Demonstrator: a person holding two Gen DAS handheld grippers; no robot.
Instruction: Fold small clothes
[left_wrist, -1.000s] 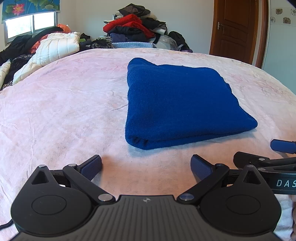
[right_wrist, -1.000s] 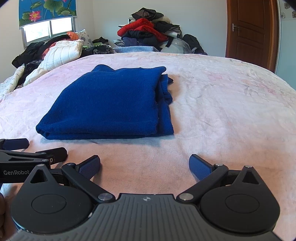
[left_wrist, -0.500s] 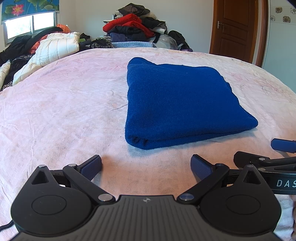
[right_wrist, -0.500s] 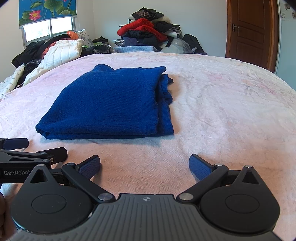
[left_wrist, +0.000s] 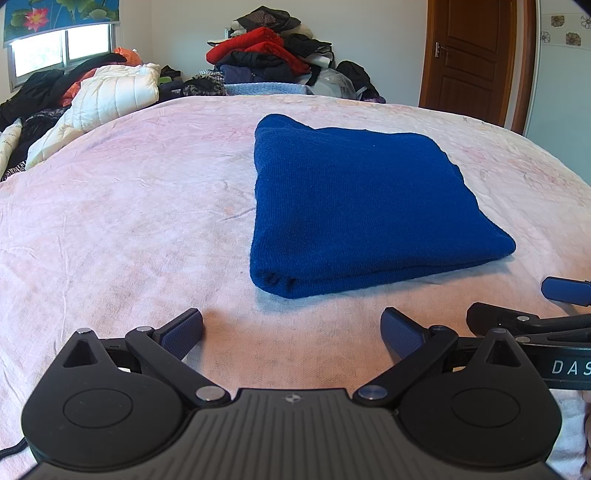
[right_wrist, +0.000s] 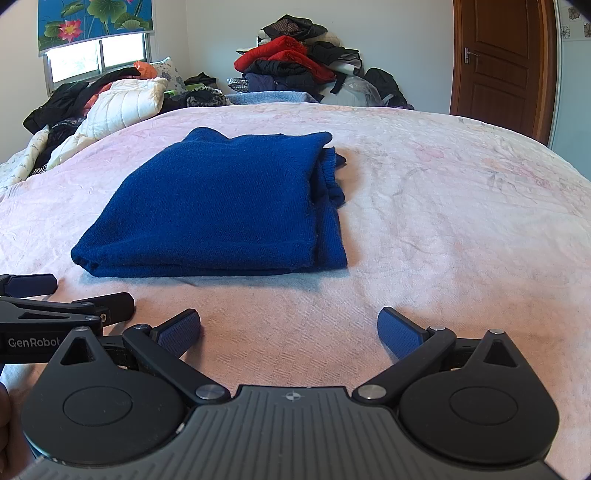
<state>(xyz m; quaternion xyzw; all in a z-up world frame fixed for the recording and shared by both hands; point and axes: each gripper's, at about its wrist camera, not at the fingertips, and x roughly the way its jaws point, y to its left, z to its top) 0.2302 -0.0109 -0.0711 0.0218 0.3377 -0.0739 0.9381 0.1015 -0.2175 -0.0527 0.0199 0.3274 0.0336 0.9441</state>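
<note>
Presently, my findings, item by item:

Garment: the blue knit sweater (left_wrist: 354, 206) lies folded into a flat rectangle on the pink bedspread (left_wrist: 129, 221), ahead of both tools and touching neither.

Fold quality: from the right wrist view the sweater (right_wrist: 221, 206) shows stacked layers, with a ribbed under-layer sticking out along its right edge. I judge the fold essentially done, perhaps wanting a tidy there.

Handling: I judge it soft, limp and moderately light, with a thick knit that will sag and unfold if lifted by one corner. Its fuzzy surface should grip well between the pads.

Where to hold: I would pinch the near folded edge through all layers, one tool at each near corner.

Left gripper (left_wrist: 291, 328): fingers spread wide, holding nothing, low over the bedspread just short of the sweater's near left corner.

Right gripper (right_wrist: 288, 328): fingers likewise spread and empty, low and level, aimed at the bare bedspread off the near right corner.

Relative pose: the two tools sit side by side, close together, each visible at the edge of the other's view.

Surroundings: a clothes pile (right_wrist: 295, 62) sits beyond the bed, well apart.
</note>
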